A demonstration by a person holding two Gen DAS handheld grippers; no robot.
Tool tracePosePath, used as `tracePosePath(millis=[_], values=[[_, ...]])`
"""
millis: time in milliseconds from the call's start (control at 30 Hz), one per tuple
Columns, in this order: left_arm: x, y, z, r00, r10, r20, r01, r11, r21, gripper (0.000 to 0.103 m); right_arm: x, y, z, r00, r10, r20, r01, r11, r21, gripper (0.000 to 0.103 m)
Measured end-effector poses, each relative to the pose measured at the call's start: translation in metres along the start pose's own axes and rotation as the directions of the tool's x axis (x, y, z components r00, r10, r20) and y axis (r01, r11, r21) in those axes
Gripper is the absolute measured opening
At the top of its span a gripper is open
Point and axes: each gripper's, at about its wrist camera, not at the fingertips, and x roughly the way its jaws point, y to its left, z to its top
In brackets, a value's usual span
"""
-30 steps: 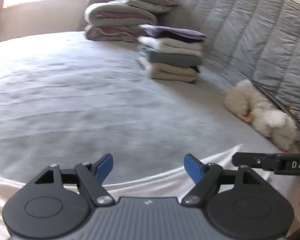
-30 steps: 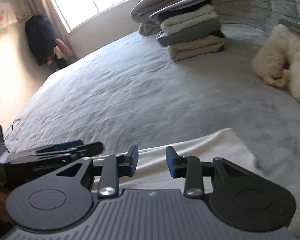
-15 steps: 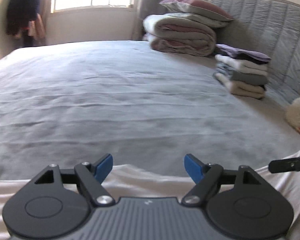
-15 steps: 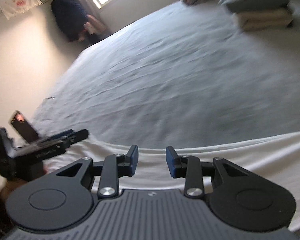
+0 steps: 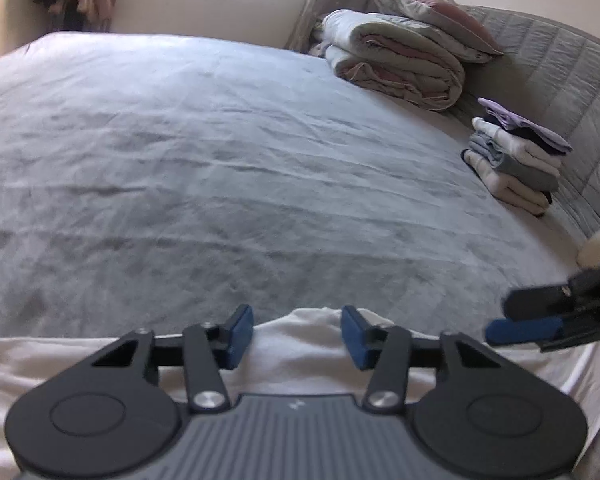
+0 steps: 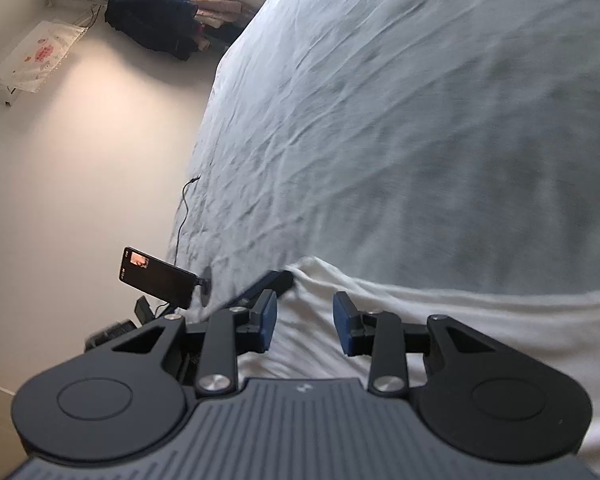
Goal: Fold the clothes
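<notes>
So the white garment (image 5: pixel 308 344) is spread along the bottom of the left wrist frame, on the near edge of the grey bed (image 5: pixel 220 168). The left gripper (image 5: pixel 297 338) sits right over it with its blue pads spread apart, and a raised hump of the cloth pokes up in the gap between them. Can't tell if the pads actually touch the fabric, and nothing looks pinched.

Right wrist view is tilted hard, so the bed runs up the right side. The right gripper (image 6: pixel 305 326) is also parted, a moderate gap, hovering over the same white cloth with the fabric's folded edge just above its pads. It has hold of nothing.

At the right edge of the left view you can see the right gripper coming in sideways, close to the cloth's far end.

Other stuff: a stack of folded clothes (image 5: pixel 516 160) at the right by the quilted headboard (image 5: pixel 560 68), and rolled duvets with a pillow (image 5: pixel 404 60) at upper centre-right. In the right view a phone (image 6: pixel 156 278) with a cable sits at centre-left off the bed's edge, and dark clothes (image 6: pixel 152 28) hang at upper left.
</notes>
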Motion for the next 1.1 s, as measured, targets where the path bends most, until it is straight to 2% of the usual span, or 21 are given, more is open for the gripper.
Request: tracePosePath(millis=[67, 333, 567, 700, 800, 900, 1000, 1100], values=[[0.000, -0.001, -0.001, 1.000, 0.005, -0.006, -0.005, 1.000, 0.011, 0.045, 0.014, 0.006, 0.009, 0.999, 0.023, -0.026, -0.022, 0.999, 0.023, 0.037], [-0.005, 0.006, -0.012, 1.000, -0.019, 0.014, 0.018, 0.997, 0.075, 0.044, 0.063, 0.014, 0.037, 0.986, 0.019, -0.165, -0.015, 1.000, 0.022, 0.038], [-0.010, 0.009, -0.025, 0.998, -0.039, 0.055, 0.031, 0.989, 0.144, 0.044, 0.083, 0.014, 0.045, 0.970, -0.023, -0.243, 0.027, 1.000, 0.012, 0.040], [-0.011, 0.012, -0.025, 0.997, -0.049, 0.057, 0.041, 0.989, 0.140, 0.044, 0.094, 0.019, 0.044, 0.950, -0.069, -0.305, 0.060, 0.997, -0.041, 0.040], [-0.011, 0.013, -0.025, 0.997, -0.051, 0.058, 0.043, 0.990, 0.135, 0.044, 0.100, 0.026, 0.044, 0.936, -0.075, -0.344, 0.057, 0.996, -0.063, 0.042], [-0.011, 0.013, -0.025, 0.997, -0.053, 0.061, 0.045, 0.990, 0.131, 0.044, 0.106, 0.031, 0.045, 0.926, -0.087, -0.368, 0.064, 0.995, -0.076, 0.048], [-0.012, 0.013, -0.024, 0.996, -0.057, 0.064, 0.049, 0.991, 0.127, 0.044, 0.114, 0.030, 0.045, 0.920, -0.104, -0.378, 0.084, 0.994, -0.070, 0.048], [-0.016, 0.013, -0.022, 0.996, -0.062, 0.067, 0.054, 0.991, 0.122, 0.044, 0.118, 0.025, 0.045, 0.925, -0.068, -0.373, 0.060, 0.998, -0.034, 0.048]])
